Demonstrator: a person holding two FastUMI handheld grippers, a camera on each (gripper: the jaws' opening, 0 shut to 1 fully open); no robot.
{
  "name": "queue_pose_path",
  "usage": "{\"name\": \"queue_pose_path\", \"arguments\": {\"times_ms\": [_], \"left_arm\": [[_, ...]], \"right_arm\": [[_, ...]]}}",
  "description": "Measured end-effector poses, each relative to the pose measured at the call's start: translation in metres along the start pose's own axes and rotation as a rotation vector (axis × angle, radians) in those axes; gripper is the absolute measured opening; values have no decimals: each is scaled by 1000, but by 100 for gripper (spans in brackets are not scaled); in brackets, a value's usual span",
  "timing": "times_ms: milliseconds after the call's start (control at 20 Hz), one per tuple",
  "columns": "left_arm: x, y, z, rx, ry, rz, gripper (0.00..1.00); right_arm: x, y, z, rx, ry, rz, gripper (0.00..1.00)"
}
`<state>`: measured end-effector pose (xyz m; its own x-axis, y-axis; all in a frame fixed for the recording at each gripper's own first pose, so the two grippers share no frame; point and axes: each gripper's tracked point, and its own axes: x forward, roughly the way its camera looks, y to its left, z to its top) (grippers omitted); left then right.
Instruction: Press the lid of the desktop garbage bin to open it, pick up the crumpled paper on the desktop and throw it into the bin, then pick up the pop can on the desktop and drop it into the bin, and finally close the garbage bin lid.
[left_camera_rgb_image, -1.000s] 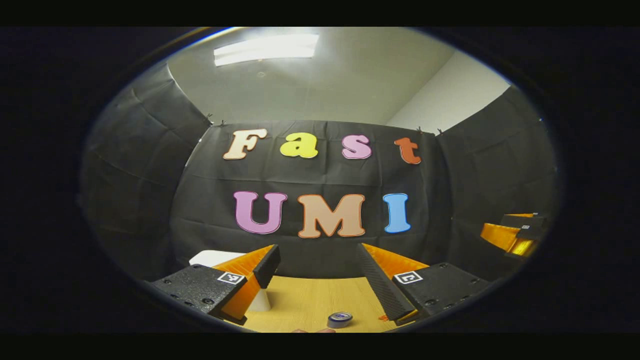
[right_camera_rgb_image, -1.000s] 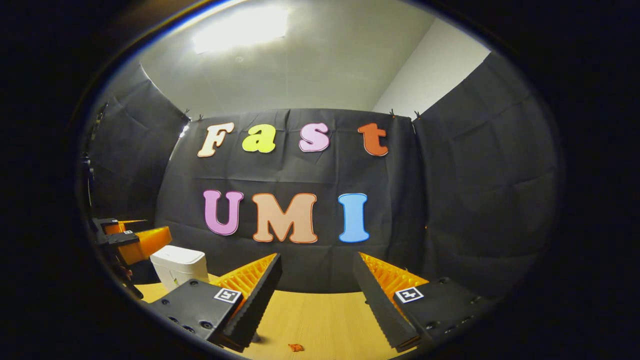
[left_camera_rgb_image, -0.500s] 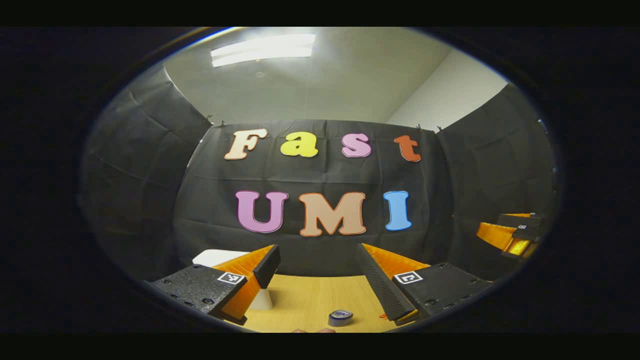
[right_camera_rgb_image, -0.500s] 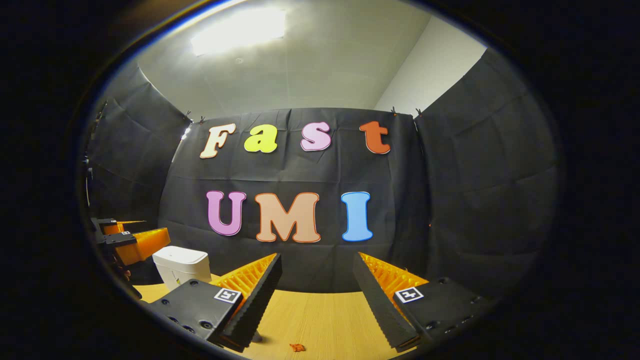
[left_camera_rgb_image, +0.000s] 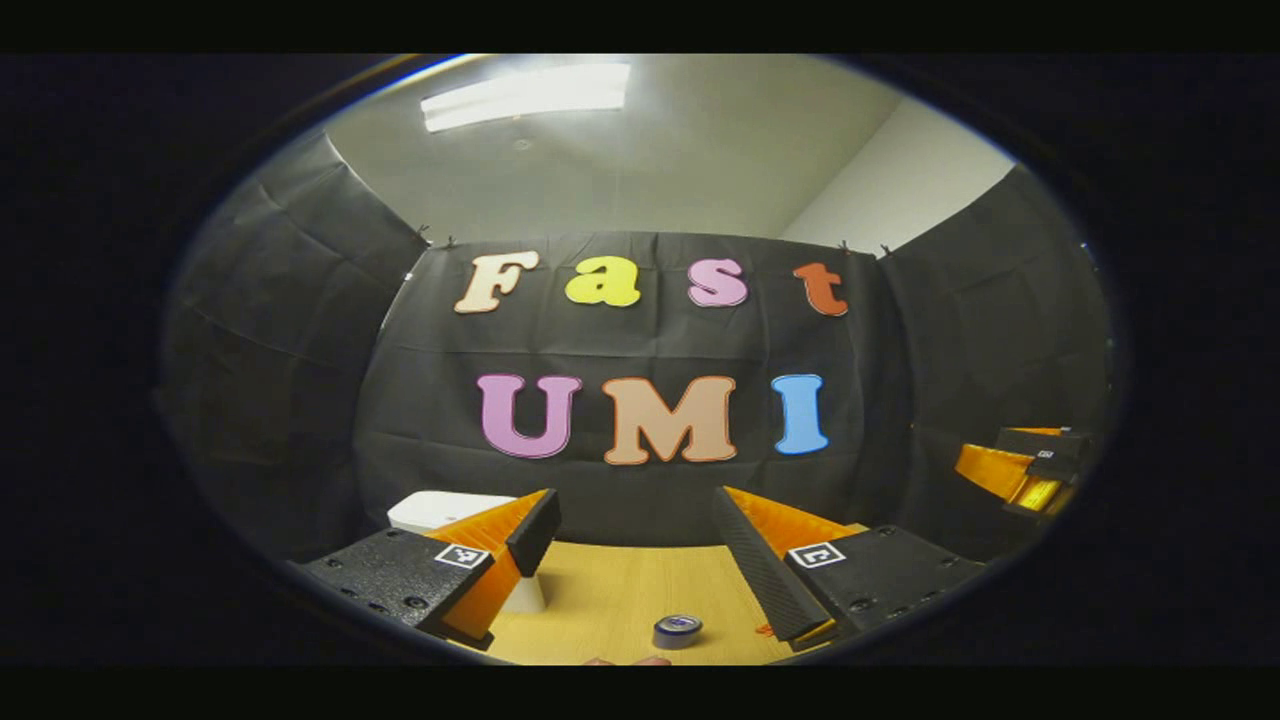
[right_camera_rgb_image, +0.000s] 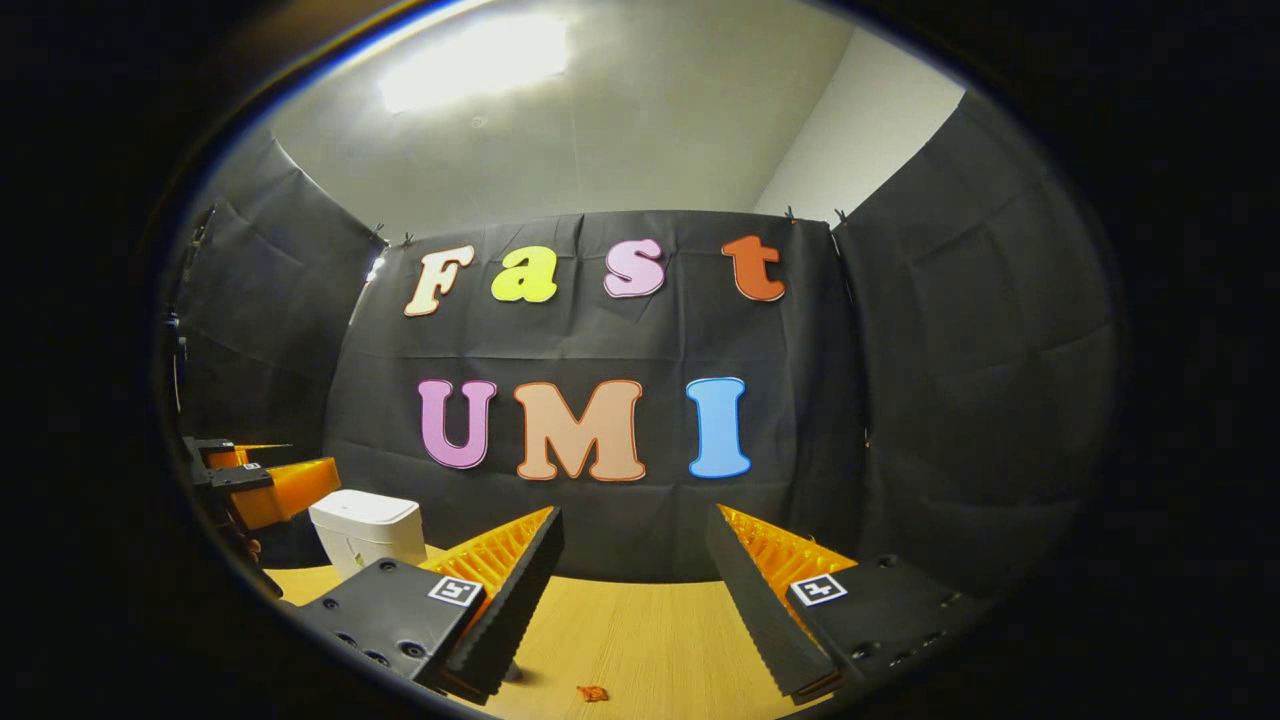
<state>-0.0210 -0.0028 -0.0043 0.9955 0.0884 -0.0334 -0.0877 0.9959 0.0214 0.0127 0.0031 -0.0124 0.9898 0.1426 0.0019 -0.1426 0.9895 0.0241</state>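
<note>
The white desktop bin (right_camera_rgb_image: 365, 530) stands at the table's left with its lid down. In the left gripper view the bin (left_camera_rgb_image: 440, 509) is partly hidden behind my left gripper's near finger. My left gripper (left_camera_rgb_image: 635, 525) is open and holds nothing. The pop can (left_camera_rgb_image: 677, 631) stands upright on the wood low between its fingers, closer to me than the tips. My right gripper (right_camera_rgb_image: 635, 535) is open and holds nothing above the table. The left gripper (right_camera_rgb_image: 260, 482) shows beside the bin, and the right gripper (left_camera_rgb_image: 1030, 468) hangs at the far right.
The wooden table (right_camera_rgb_image: 650, 640) runs up to the black cloth wall behind. A small orange scrap (right_camera_rgb_image: 592, 692) lies on the wood near the front. A pale pinkish shape (left_camera_rgb_image: 625, 660) peeks in at the bottom edge; I cannot tell what it is.
Both views have tipped down a little, so the wall sits slightly higher and a bit more of the bin shows. Both grippers stay open.
</note>
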Motion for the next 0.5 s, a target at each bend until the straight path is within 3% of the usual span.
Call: {"name": "queue_pose_path", "arguments": {"times_ms": [500], "left_arm": [[0,7,-1,6,-1,17,93]], "right_arm": [[8,13,2,11,-3,57,95]]}}
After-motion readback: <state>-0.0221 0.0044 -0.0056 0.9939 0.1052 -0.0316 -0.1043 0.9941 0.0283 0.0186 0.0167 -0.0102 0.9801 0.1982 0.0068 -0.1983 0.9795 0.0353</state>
